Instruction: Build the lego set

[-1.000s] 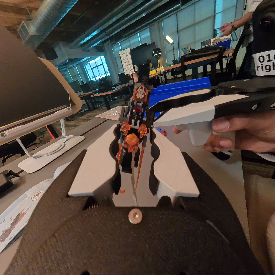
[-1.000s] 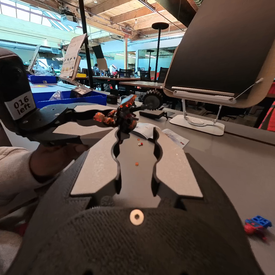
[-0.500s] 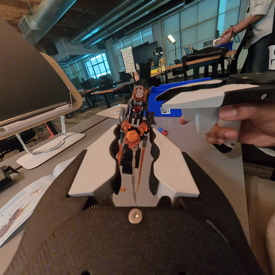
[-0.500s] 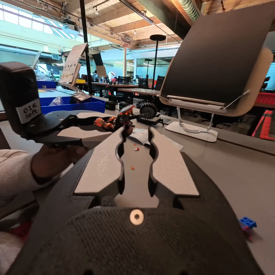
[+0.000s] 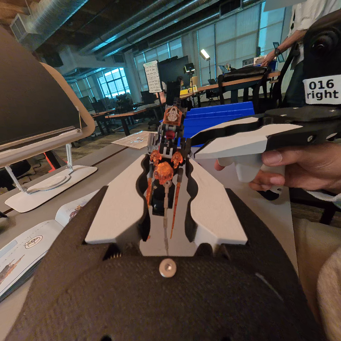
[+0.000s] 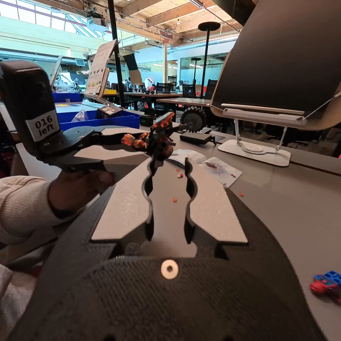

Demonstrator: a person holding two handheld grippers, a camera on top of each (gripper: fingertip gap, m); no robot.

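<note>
A black and orange lego model (image 5: pixel 166 166) with a toothed black wheel (image 6: pixel 193 119) at its front is held above the grey table. My left gripper (image 5: pixel 167 162) is shut on the model's body. It also shows in the right wrist view (image 6: pixel 129 140), coming in from the left with the model (image 6: pixel 158 142) at its tips. My right gripper (image 6: pixel 168 162) is open and empty. Its left fingertip (image 6: pixel 150 162) is right under the model. In the left wrist view the right gripper (image 5: pixel 193 147) reaches in from the right, tips at the model's right side.
An instruction booklet (image 6: pixel 221 171) lies open on the table (image 6: pixel 276 193), with small loose pieces (image 6: pixel 180 175) near it. A blue and red lego piece (image 6: pixel 328 284) lies at the right. A tablet stand (image 6: pixel 258 151), a black adapter (image 6: pixel 195 137) and a blue bin (image 5: pixel 217 116) stand behind. Left and right tips are no more than a few centimetres apart.
My right gripper drew back from the model half a second ago and is now back at its right side. My left gripper has kept hold of the model and barely moved.
</note>
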